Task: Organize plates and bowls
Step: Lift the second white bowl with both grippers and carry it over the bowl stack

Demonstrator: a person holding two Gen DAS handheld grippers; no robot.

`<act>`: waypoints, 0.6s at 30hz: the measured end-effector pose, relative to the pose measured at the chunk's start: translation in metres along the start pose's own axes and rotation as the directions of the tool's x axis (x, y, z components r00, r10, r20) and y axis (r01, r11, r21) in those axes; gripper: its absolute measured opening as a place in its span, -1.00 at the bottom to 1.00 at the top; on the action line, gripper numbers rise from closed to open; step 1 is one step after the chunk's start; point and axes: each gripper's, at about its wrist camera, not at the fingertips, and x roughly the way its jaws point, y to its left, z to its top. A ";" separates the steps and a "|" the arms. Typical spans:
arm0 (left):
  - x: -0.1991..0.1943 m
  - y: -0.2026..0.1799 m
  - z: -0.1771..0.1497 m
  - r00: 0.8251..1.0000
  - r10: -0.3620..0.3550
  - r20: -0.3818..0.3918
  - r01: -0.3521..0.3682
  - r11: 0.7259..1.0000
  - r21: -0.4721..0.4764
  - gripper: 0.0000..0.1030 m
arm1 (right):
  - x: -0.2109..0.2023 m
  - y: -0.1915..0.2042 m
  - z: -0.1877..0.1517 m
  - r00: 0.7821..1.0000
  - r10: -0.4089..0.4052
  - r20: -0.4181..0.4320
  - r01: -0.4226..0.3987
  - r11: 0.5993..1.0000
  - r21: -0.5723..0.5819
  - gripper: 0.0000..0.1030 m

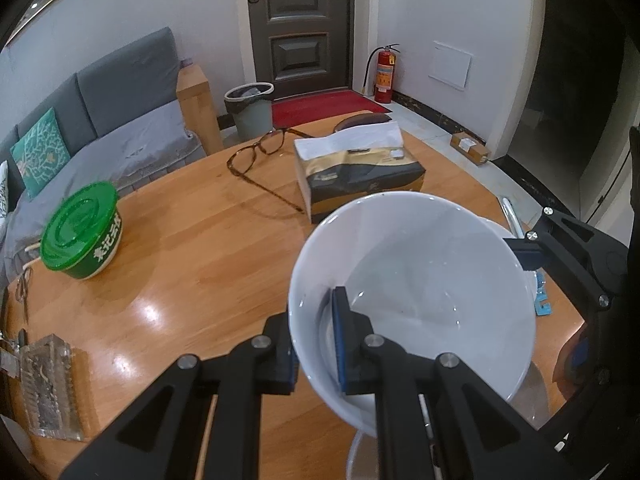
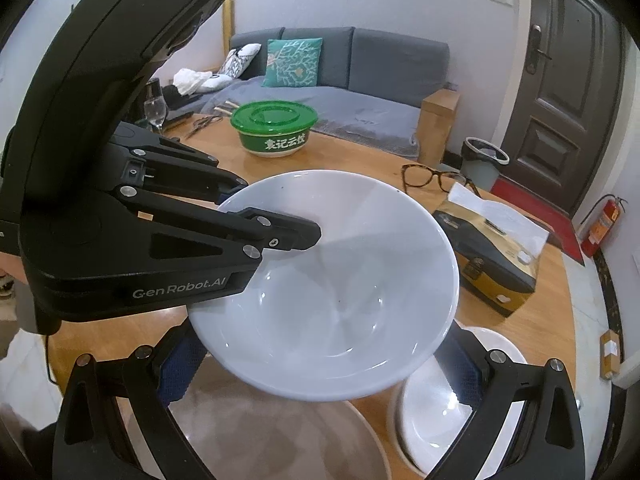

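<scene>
My left gripper [image 1: 316, 344] is shut on the rim of a large white bowl [image 1: 416, 288], one finger inside and one outside, holding it tilted above the wooden table [image 1: 192, 264]. In the right wrist view the same bowl [image 2: 332, 296] hangs in front of me with the left gripper [image 2: 280, 236] clamped on its left rim. My right gripper [image 2: 324, 376] is open, its fingers spread either side below the bowl. Under it lie a large pale plate [image 2: 280, 436] and a smaller white bowl [image 2: 432, 416].
A green-lidded bowl [image 1: 82, 232] stands at the table's left. A tissue box [image 1: 356, 168] and glasses [image 1: 260, 152] lie at the far side. A glass ashtray [image 1: 48, 388] sits at the near left. A wine glass [image 2: 155, 110] stands at the far left.
</scene>
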 end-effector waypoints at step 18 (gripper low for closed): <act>0.001 -0.055 0.023 1.000 -0.029 0.010 0.029 0.998 0.061 -0.81 | -0.042 -0.039 -0.027 0.998 -0.047 0.037 0.045 0.998 0.052 0.93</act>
